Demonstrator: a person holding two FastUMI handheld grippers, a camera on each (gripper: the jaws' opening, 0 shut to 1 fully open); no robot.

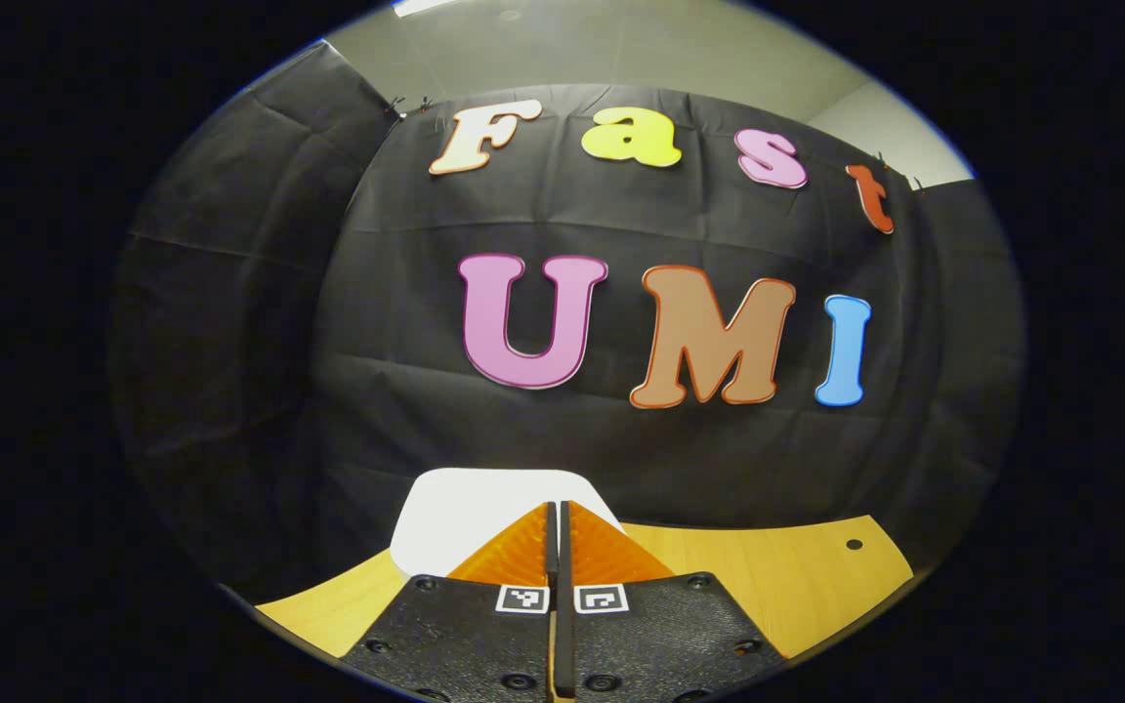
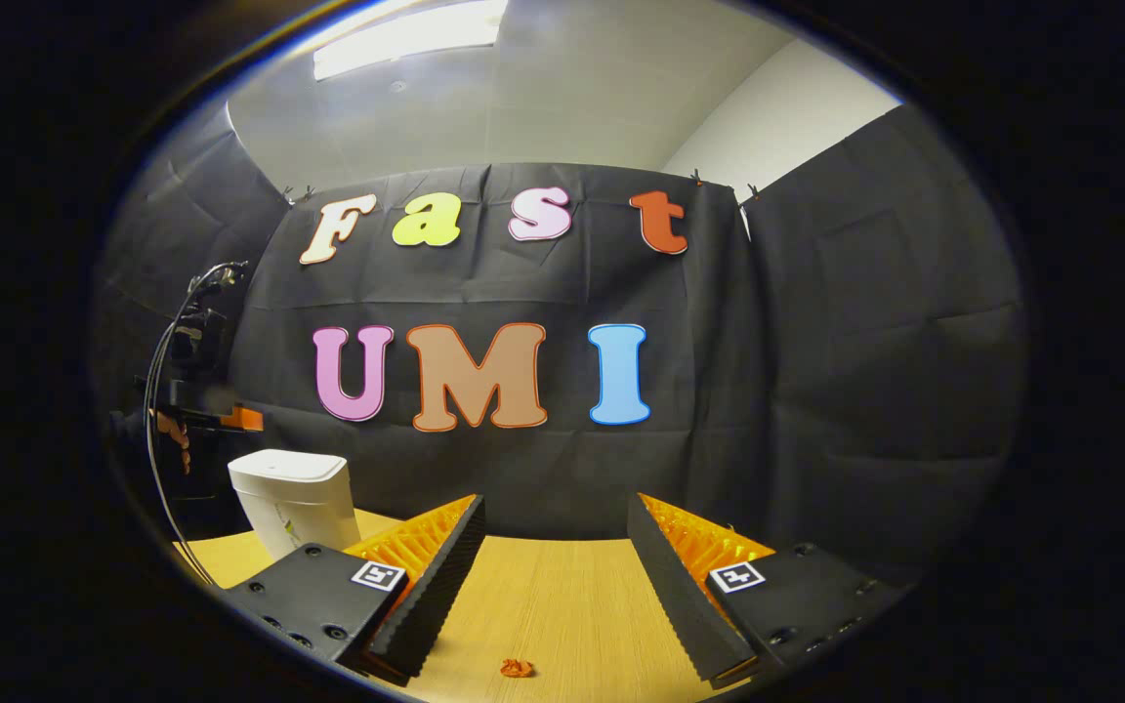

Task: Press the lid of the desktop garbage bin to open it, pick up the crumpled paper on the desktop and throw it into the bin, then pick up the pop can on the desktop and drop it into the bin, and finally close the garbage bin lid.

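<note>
My left gripper (image 1: 557, 517) has jaws together, poised over the bin lid (image 1: 470, 513) to press it. Right gripper (image 2: 555, 547) w/ jaws apart hangs above the crumpled paper (image 2: 516, 668) on the table (image 2: 543, 596), ready to grab; bin (image 2: 294, 498) sits far left.

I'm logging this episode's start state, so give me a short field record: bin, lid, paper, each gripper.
bin: white garbage bin standing on the wooden table
lid: down, closed
paper: small orange crumpled paper on the table, between the right gripper's fingers, untouched
left gripper: fingers together, over the bin lid
right gripper: open, holding nothing
</note>
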